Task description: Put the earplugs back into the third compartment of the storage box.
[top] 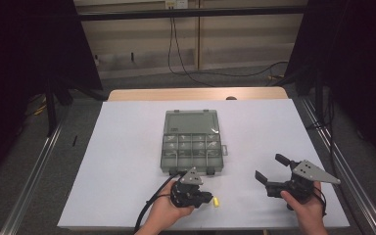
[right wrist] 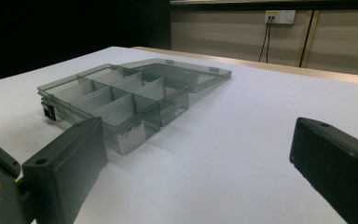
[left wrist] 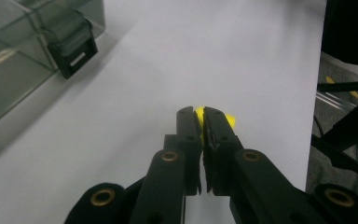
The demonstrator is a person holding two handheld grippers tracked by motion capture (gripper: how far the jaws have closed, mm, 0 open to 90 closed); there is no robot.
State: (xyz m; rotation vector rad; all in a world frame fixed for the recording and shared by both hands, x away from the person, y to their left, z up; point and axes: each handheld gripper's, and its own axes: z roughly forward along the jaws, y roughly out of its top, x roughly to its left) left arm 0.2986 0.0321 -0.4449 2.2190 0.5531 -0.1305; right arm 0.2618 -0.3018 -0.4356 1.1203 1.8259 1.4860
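A small yellow piece [top: 216, 201] lies on the white sheet near the front edge, just right of my left gripper [top: 208, 199]. In the left gripper view the jaws of that gripper [left wrist: 199, 114] are pressed together with the yellow piece [left wrist: 231, 121] pinched at their tips, partly hidden by them. A clear grey compartment box [top: 191, 147] sits mid-table with its lid [top: 192, 121] laid open behind it. My right gripper [top: 270, 167] rests at the front right, open, nothing between its jaws; it [right wrist: 198, 135] faces the box [right wrist: 116, 98] from a distance.
A white sheet [top: 127, 147] covers the table, with a wooden edge [top: 196, 93] showing at the back. The box's black latch [left wrist: 74, 46] is close on the left gripper's left. Cables run along the floor and the back wall.
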